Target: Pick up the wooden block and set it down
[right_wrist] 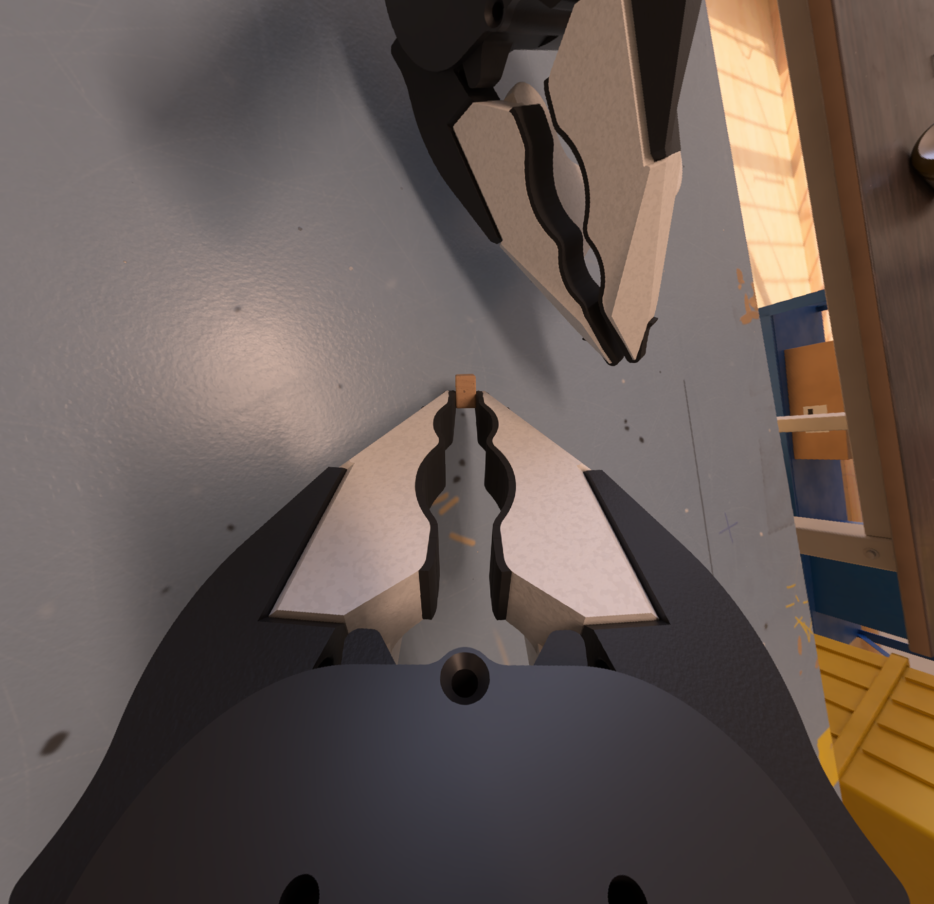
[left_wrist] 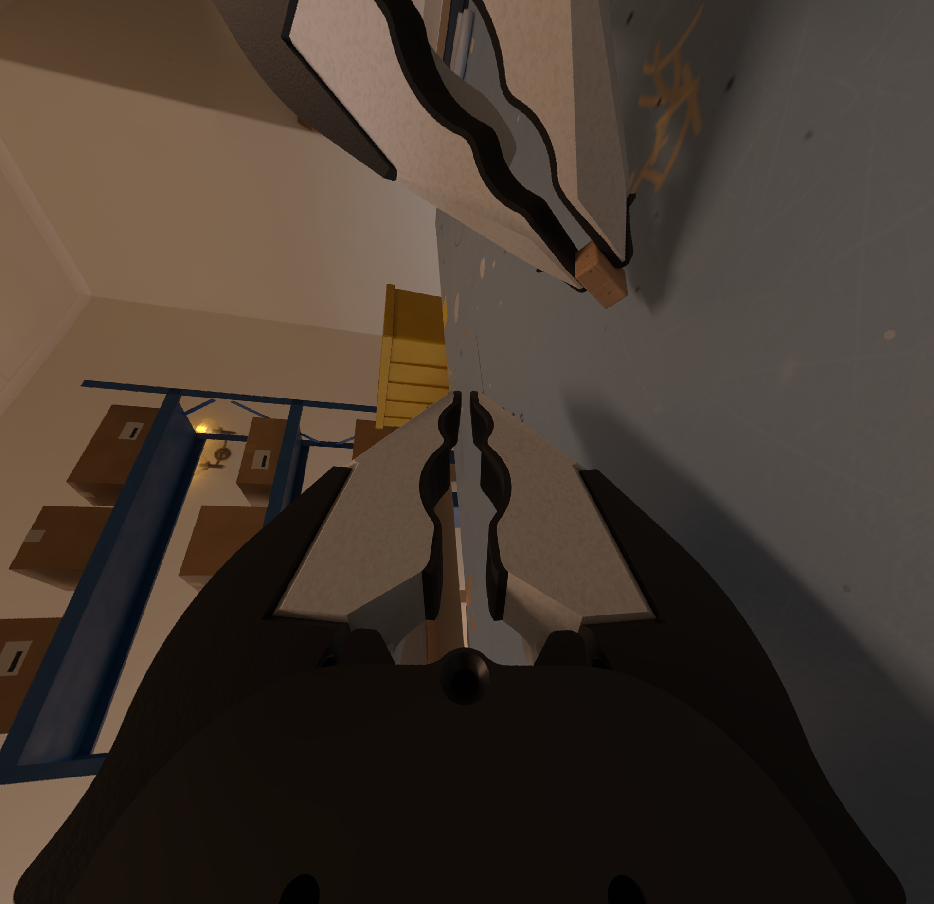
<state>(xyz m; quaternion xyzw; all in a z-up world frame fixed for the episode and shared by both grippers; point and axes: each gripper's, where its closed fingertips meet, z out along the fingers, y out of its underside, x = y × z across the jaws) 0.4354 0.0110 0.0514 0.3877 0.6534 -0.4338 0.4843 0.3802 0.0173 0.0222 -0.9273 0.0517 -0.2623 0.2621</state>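
Note:
The wooden block (right_wrist: 465, 384) is a small tan cuboid pinched between the tips of my right gripper (right_wrist: 465, 400), which is shut on it just over the grey-blue table (right_wrist: 202, 323). In the left wrist view the right gripper (left_wrist: 599, 265) comes in from the top with the block (left_wrist: 606, 289) sticking out of its tips, close to the table (left_wrist: 758, 425); I cannot tell if it touches. My left gripper (left_wrist: 465, 397) is shut and empty. In the right wrist view it (right_wrist: 624, 359) hangs to the upper right of the block, apart from it.
A yellow bin (left_wrist: 414, 359) stands at the table's edge and also shows in the right wrist view (right_wrist: 884, 728). Blue shelving with cardboard boxes (left_wrist: 151, 526) stands beyond the table. A wooden door frame (right_wrist: 859, 273) lies past the table edge.

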